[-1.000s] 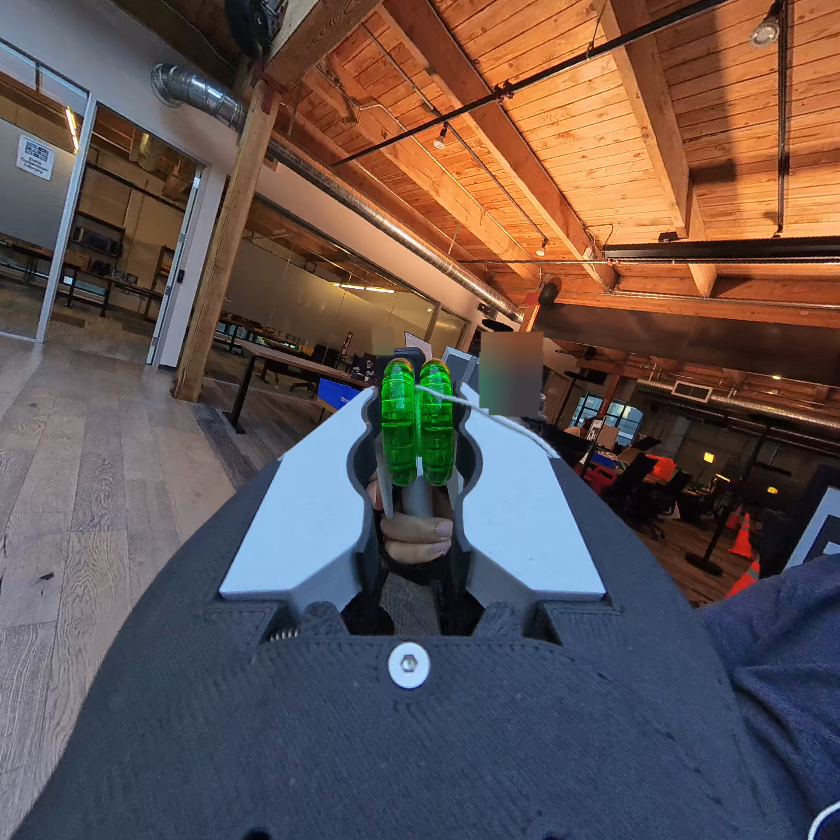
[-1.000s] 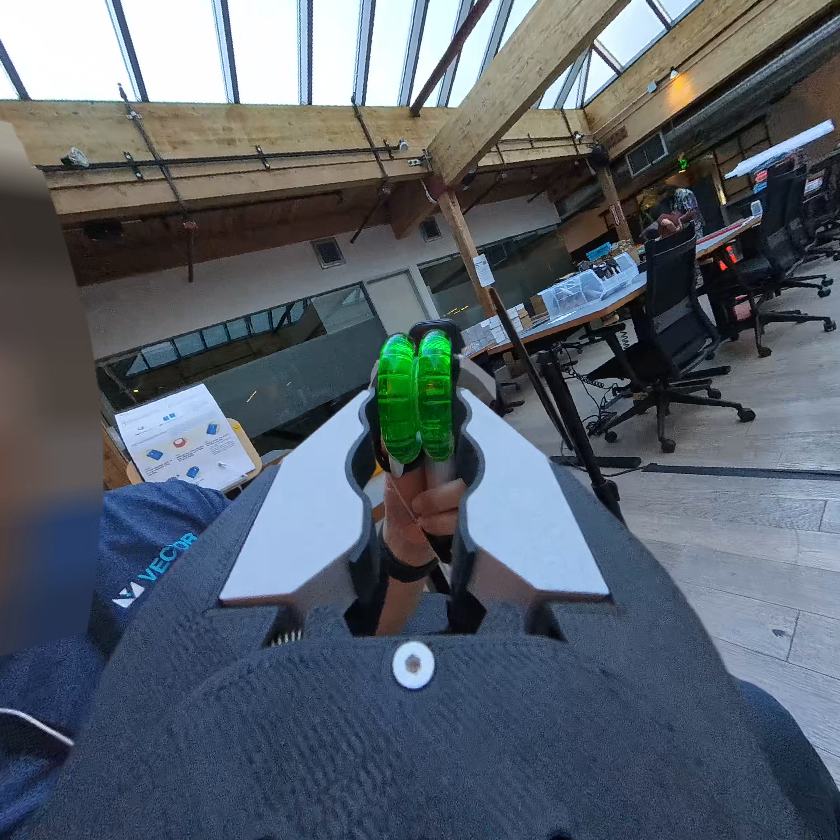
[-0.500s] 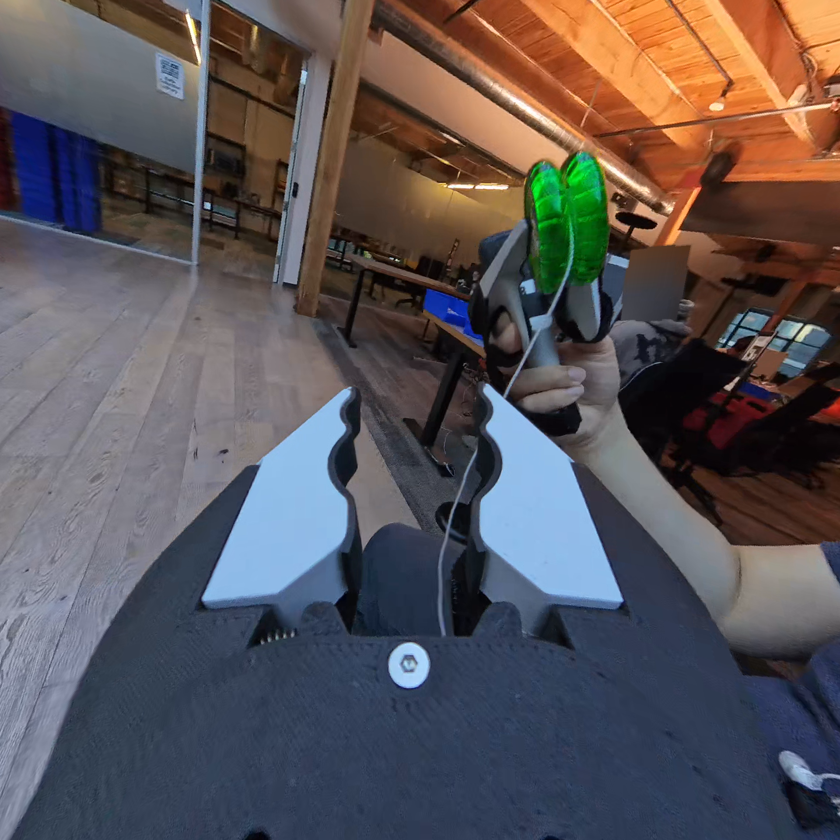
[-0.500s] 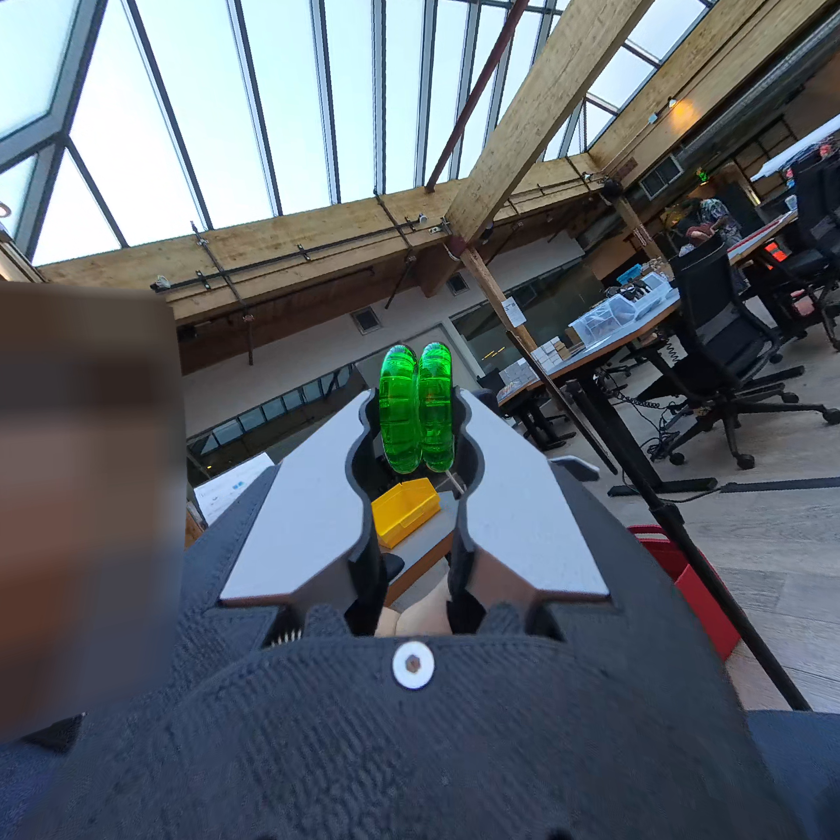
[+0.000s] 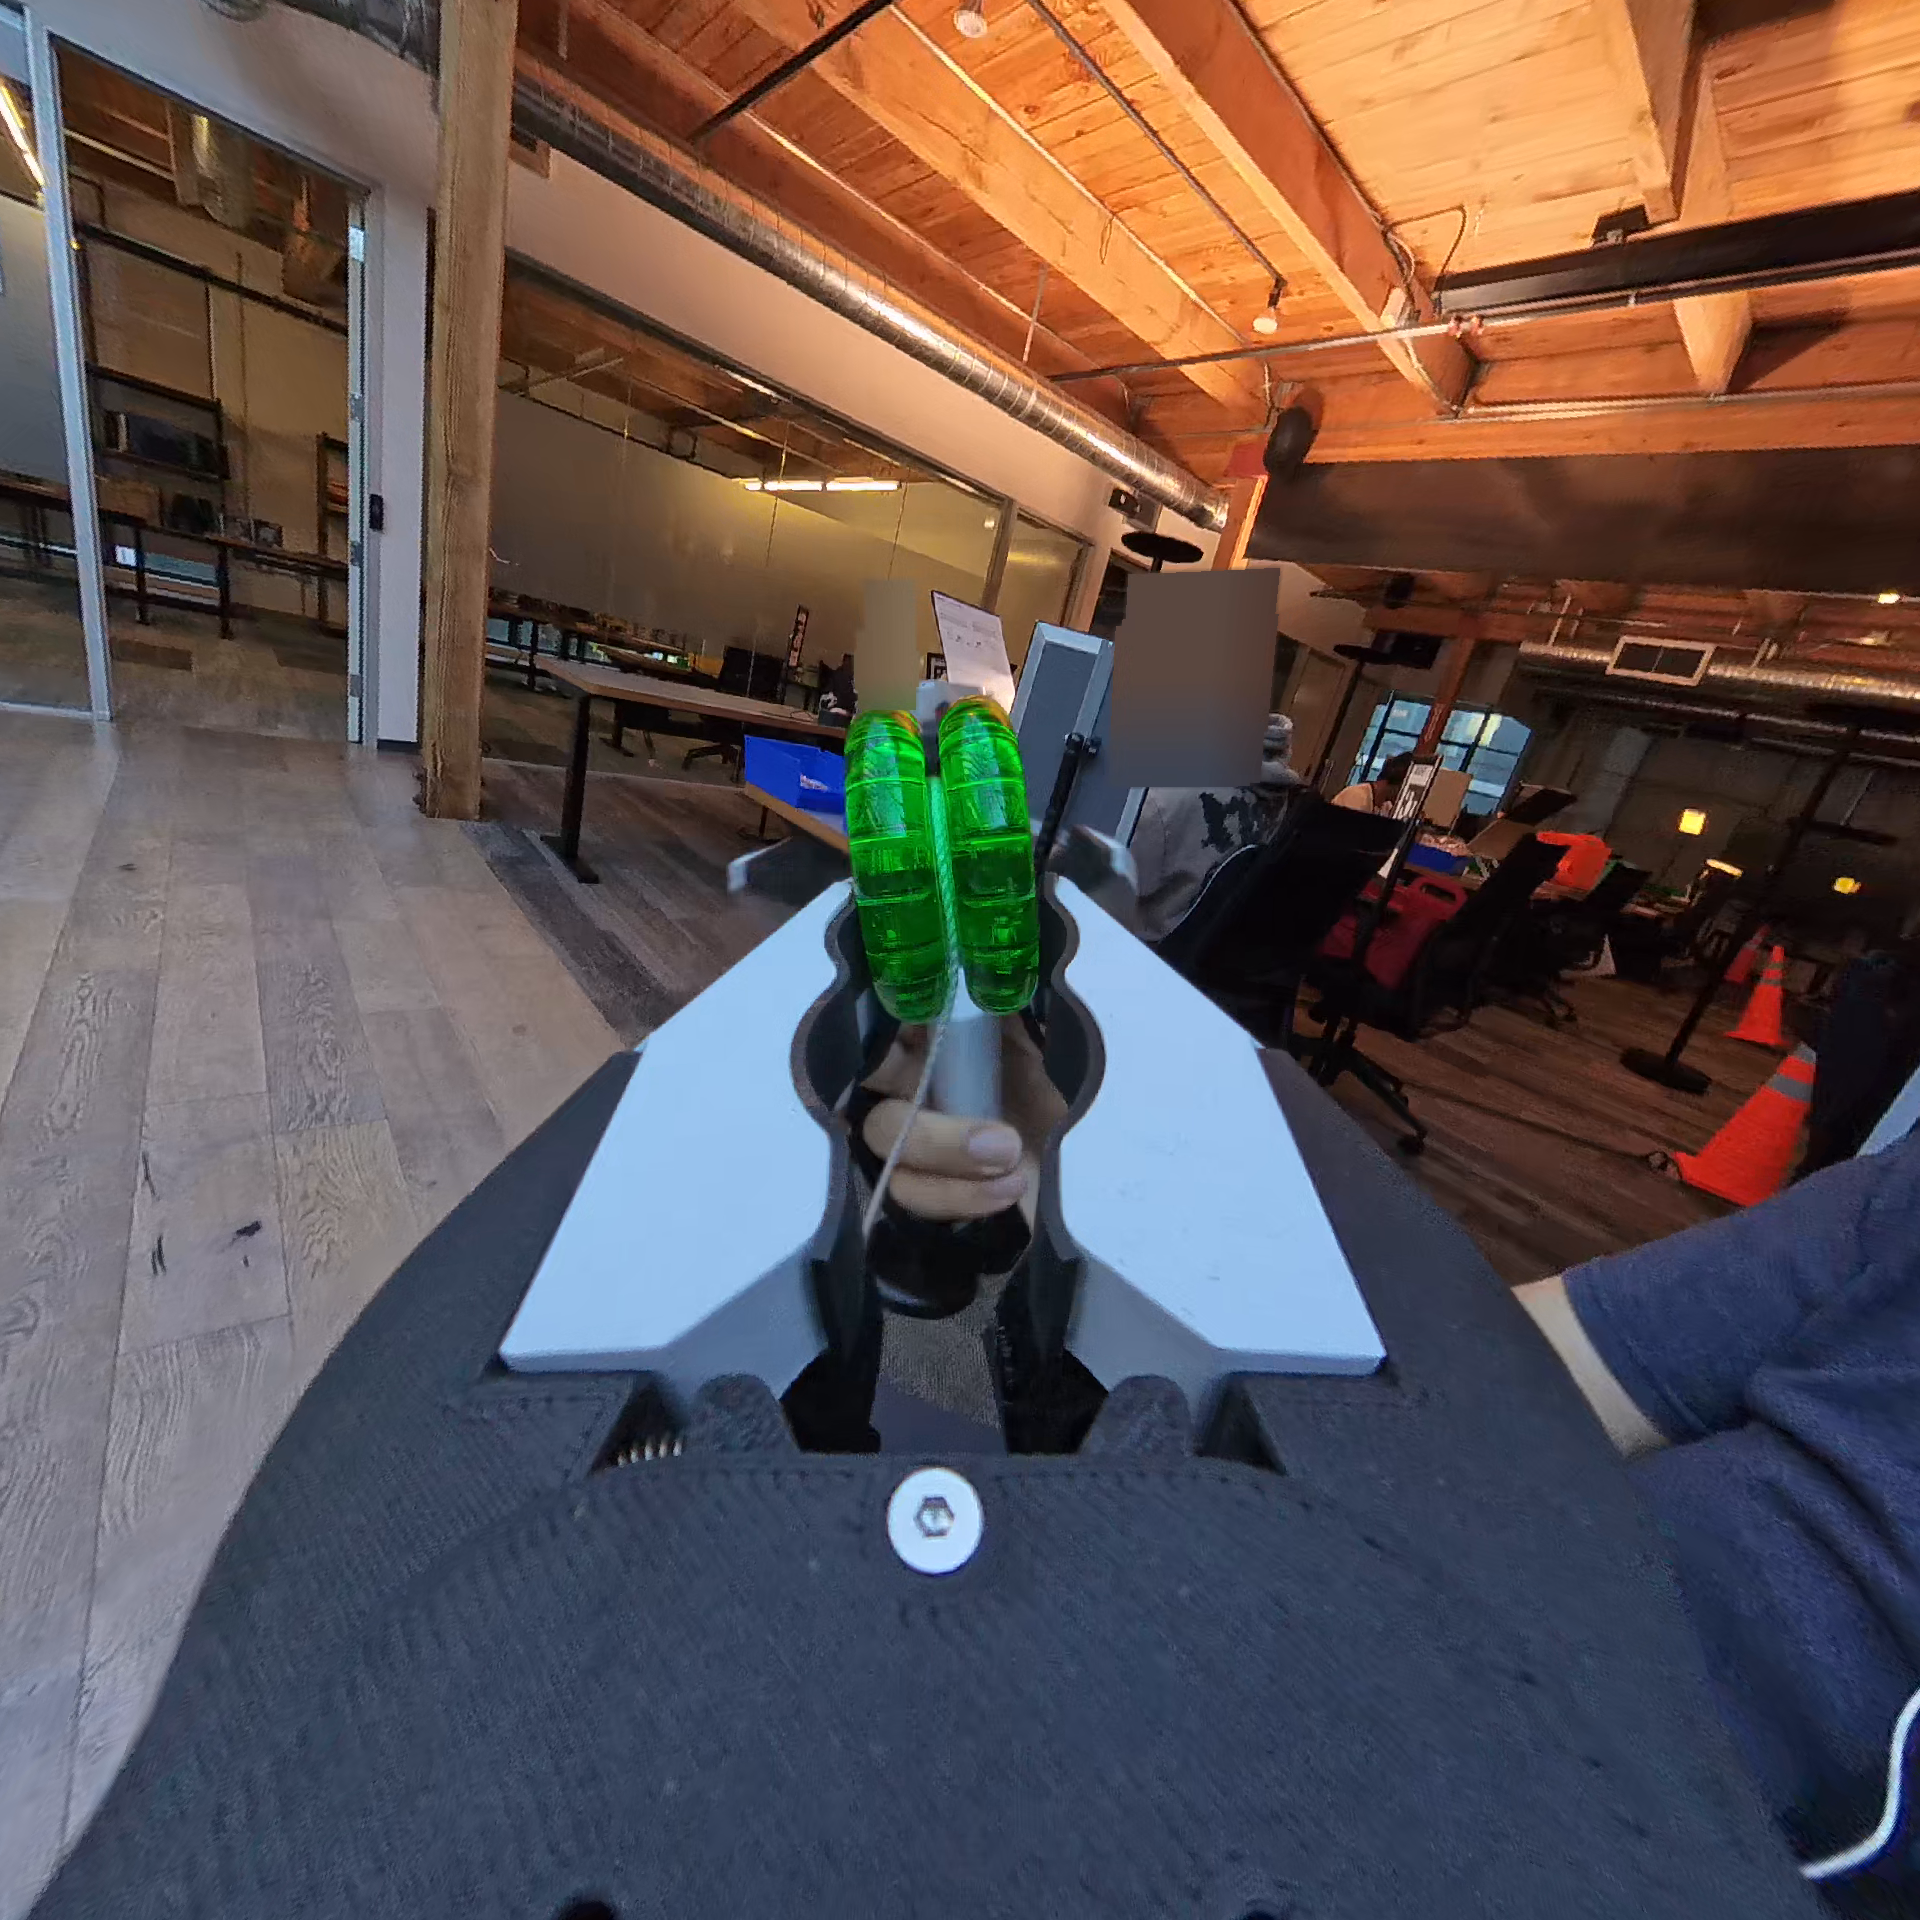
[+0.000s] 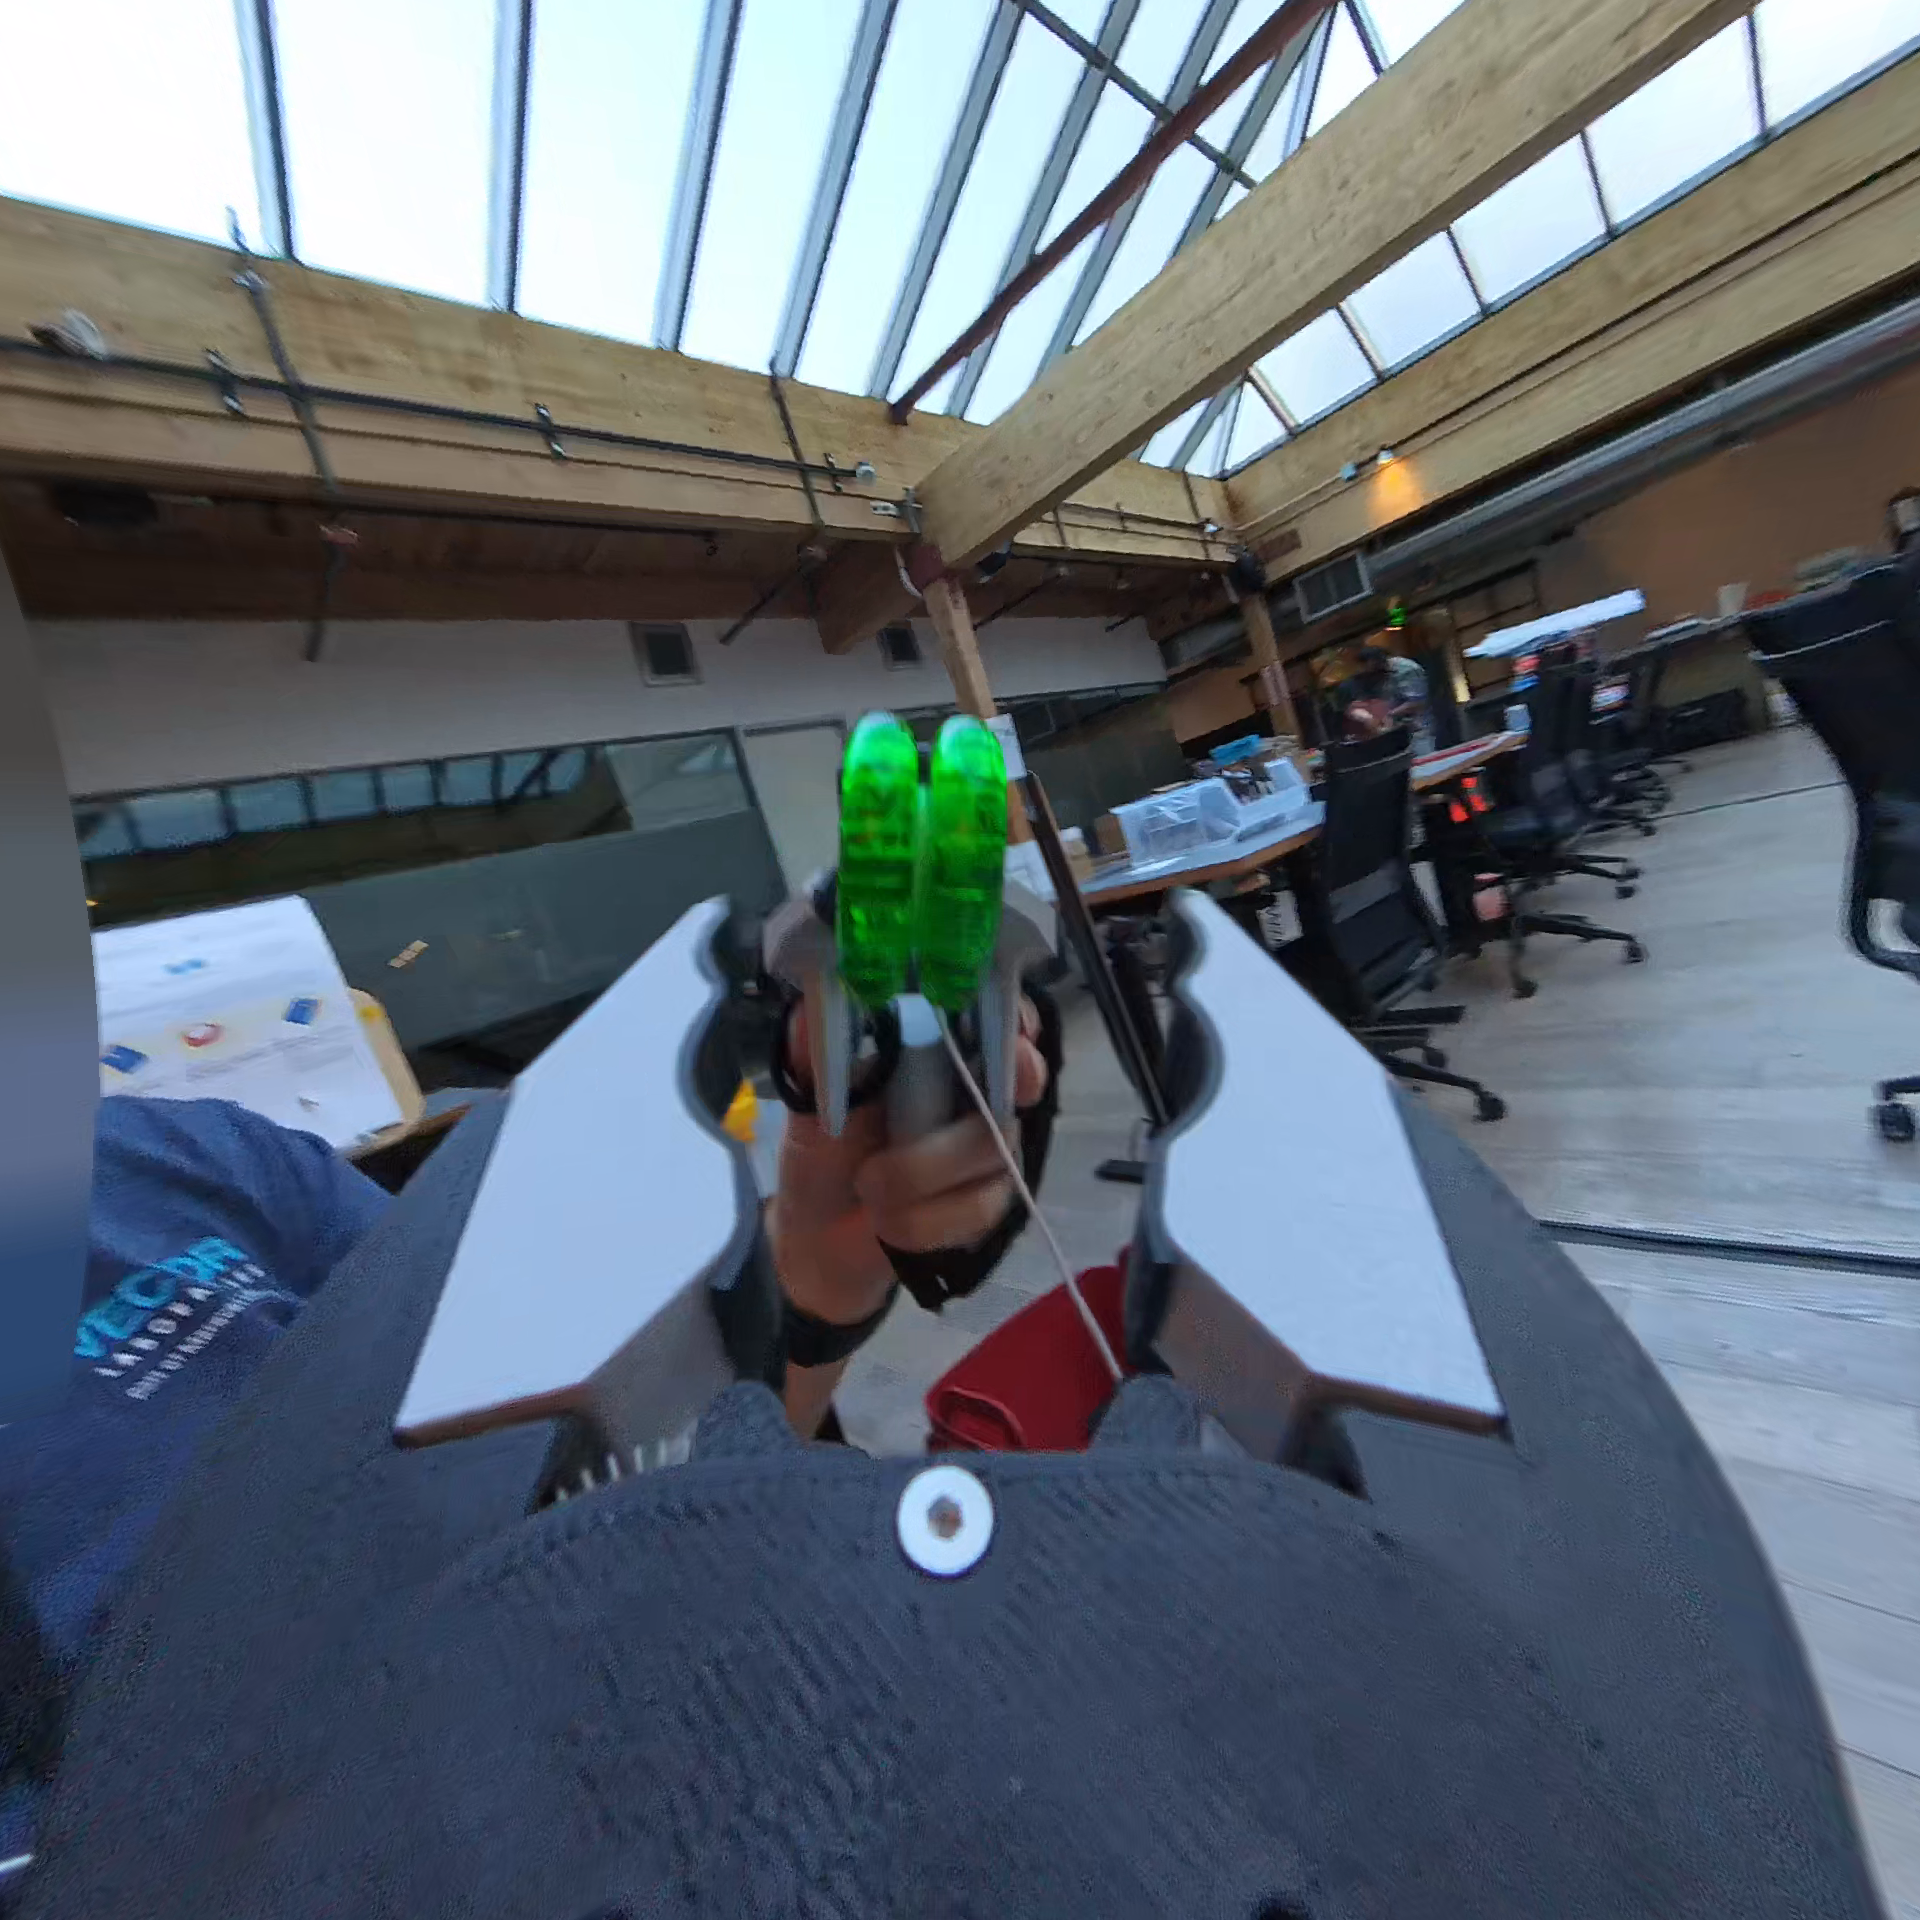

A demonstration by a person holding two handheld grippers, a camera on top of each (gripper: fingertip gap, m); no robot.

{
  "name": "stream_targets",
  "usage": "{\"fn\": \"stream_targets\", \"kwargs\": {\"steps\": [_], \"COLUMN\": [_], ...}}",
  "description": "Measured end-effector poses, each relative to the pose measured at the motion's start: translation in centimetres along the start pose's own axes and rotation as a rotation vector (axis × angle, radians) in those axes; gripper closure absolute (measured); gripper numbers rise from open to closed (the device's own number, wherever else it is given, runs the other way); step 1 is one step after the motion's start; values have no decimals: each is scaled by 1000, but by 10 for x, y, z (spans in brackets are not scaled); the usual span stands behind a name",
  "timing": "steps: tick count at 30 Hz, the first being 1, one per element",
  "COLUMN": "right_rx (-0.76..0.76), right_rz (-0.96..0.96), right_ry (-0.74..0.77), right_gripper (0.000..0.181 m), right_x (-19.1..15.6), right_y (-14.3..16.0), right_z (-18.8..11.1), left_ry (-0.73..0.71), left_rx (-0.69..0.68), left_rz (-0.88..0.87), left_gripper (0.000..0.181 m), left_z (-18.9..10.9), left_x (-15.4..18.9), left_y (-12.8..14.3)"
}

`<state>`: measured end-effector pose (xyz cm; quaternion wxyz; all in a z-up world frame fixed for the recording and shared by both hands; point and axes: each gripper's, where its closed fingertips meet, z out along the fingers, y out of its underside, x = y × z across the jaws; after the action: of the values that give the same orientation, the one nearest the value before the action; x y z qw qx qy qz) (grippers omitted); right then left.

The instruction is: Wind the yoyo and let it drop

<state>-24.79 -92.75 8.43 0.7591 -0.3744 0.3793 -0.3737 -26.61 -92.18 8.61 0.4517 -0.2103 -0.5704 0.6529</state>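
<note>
A clear green yoyo (image 5: 894, 862) sits edge-on between the fingertips of my left gripper (image 5: 940, 914), which is shut on it. Its white string (image 5: 902, 1132) hangs down between the fingers. In the right wrist view the same yoyo (image 6: 878, 862) is held by the left gripper (image 6: 914, 966), which faces the camera with a hand (image 6: 894, 1174) on its handle. My right gripper (image 6: 951, 914) is open wide around them and does not touch the yoyo. The string (image 6: 1039, 1216) runs from the yoyo to the inner base of the right finger.
Both grippers are held up in the air in an open office. Orange cones (image 5: 1756, 1122) and black chairs (image 6: 1392, 894) stand on the wooden floor to the right. A wooden post (image 5: 457, 416) and tables (image 5: 665, 696) are farther off. A red bin (image 6: 1029, 1371) lies below. The grippers are tip to tip, or close to it.
Half a second ago my right gripper held the yoyo and my left was open with the string. Now my left has shut on the yoyo and my right has opened.
</note>
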Motion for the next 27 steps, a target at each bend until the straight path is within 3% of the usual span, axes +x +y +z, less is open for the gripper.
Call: {"fn": "stream_targets", "kwargs": {"steps": [1,5,7,10,13,16,19,22,27], "right_rx": [-28,-185,-281,-265,-148,-95,-169,-270,-543], "right_rz": [-43,64,75,108,278,264,134,28,-90], "right_ry": [42,139,303,424,389,379,371,353,427], "right_gripper": [87,93,132,181,181,181,181,181,181], "right_x": [6,33,63,92,98,92,65,33,14], "right_y": [11,88,127,143,112,54,-1,-40,-47], "right_z": [-2,-2,-11,-32,-49,-63,-56,-30,9], "left_ry": [9,30,18,-1,-41,-114,-187,-226,-311], "left_rx": [26,79,81,69,-20,-113,-174,-236,-346], "left_rz": [-19,-60,-44,-9,63,168,216,284,423], "left_gripper": [152,152,151,151,151,152,151,151,151], "left_z": [-1,-7,-8,-14,-25,-39,-48,-49,-39], "left_x": [2,8,9,13,11,-3,-18,-26,-38], "left_y": [-6,-21,-23,-23,-11,8,24,39,62]}}
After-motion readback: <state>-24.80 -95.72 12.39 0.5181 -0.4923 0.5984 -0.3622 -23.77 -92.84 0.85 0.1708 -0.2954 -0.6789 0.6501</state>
